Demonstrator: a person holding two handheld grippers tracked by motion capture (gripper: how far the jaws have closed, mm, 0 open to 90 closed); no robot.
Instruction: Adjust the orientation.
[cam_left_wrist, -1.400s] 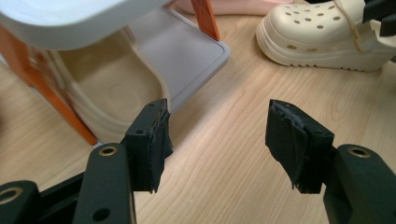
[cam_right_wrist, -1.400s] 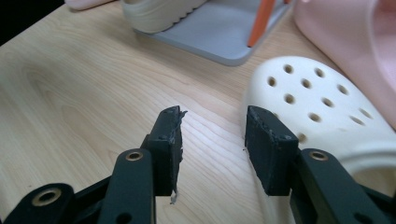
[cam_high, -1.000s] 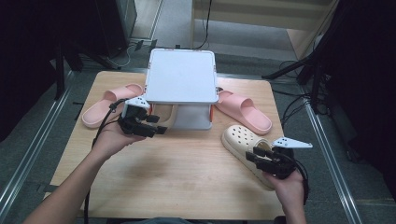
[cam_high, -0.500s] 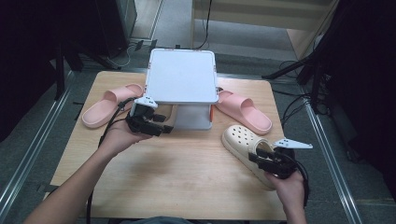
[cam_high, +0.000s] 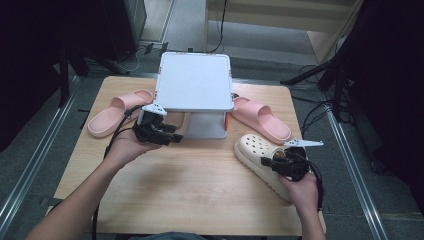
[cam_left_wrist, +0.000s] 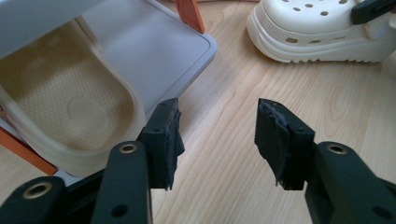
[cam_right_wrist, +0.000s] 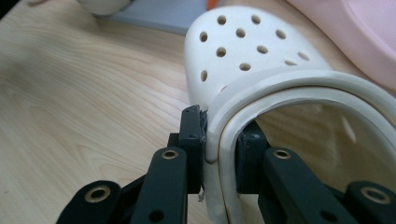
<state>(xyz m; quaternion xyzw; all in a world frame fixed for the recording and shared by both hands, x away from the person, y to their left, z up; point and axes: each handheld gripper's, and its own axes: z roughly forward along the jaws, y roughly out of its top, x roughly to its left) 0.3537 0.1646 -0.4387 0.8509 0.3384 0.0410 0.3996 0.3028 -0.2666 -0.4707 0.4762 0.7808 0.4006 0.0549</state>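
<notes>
A cream clog (cam_high: 255, 147) lies on the wooden table at the right. My right gripper (cam_high: 274, 163) grips it from the heel side. Its jaws have just been closing, and in the right gripper view its pads (cam_right_wrist: 195, 135) pinch the side wall and strap of the clog (cam_right_wrist: 243, 56); my right gripper (cam_right_wrist: 223, 137) is shut on it. My left gripper (cam_high: 176, 138) hovers at the front of the grey rack (cam_high: 195, 82). Its jaws have just narrowed but my left gripper (cam_left_wrist: 217, 135) stays open over bare wood. A second cream clog (cam_left_wrist: 70, 107) sits on the rack's lower shelf (cam_left_wrist: 149, 42), just left of the jaws.
One pink slipper (cam_high: 117, 112) lies left of the rack, another pink slipper (cam_high: 262, 117) right of it, close behind the held clog. The rack has orange legs (cam_left_wrist: 189, 14). Bare wood stretches across the table's front (cam_high: 200, 185).
My right gripper slid a little onto the clog's rim and closed on it. My left gripper's jaws came somewhat closer together; that hand stayed in place.
</notes>
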